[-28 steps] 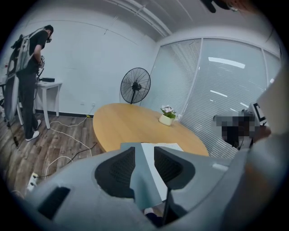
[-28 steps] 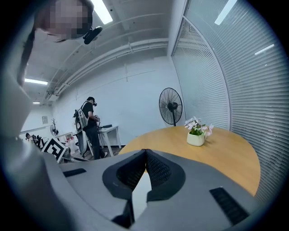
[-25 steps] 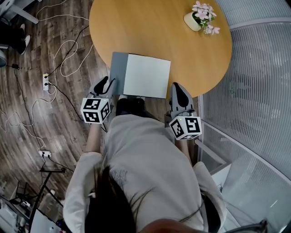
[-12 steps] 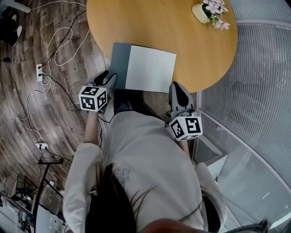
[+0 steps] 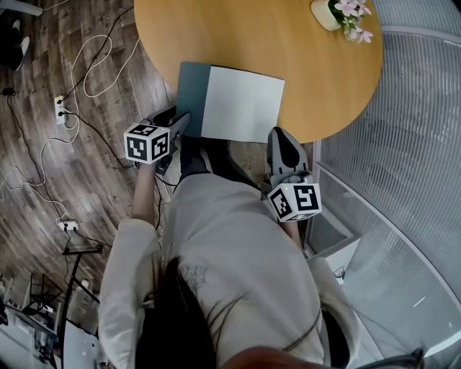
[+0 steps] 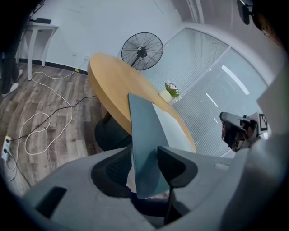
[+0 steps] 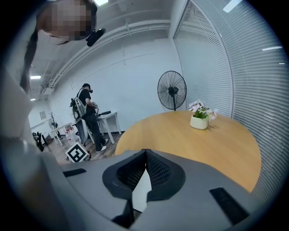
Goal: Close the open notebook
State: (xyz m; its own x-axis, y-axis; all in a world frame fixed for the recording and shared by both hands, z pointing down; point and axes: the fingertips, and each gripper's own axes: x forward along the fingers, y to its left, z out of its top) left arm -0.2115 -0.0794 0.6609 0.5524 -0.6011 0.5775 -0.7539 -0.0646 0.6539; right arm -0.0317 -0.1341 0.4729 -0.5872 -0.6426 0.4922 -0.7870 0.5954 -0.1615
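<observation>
— Two grippers low at the near rim of the round table [image 5: 252, 43]. Start with which?

— Start with the left gripper [image 5: 180, 118], sitting at 7 o'clock of the open notebook [image 5: 242, 104]. Has its jaws spread wide, has just been opening them, and straddles the near corner of the teal cover [image 5: 190, 90] where that corner overhangs the rim. Not pinching yet, going by the gap beside the outer pad in the left gripper view.

— And the right gripper [image 5: 279, 138]?

— Parked at 5 o'clock of the notebook, just off the table edge, clenched tip to tip. Grasping nothing that can be made out. Shows only a white sliver behind the tips, impossible to name.

— Lie of the notebook?

— Flat by the table's 6 o'clock rim, spread from 9 to 3 with a slight tilt. Teal cover on the 9 side, white page on the 3 side, fold running 12 to 6.

— So which gripper for the closing move?

— Left, clearly: already on the cover, with the fold at its 1 o'clock. Probably calls for nipping that corner, then swinging it over the fold from 9 toward 3.

— Anything beyond?

— Only a flower pot [image 5: 328, 14] at 1 o'clock on the far side, well apart.
</observation>
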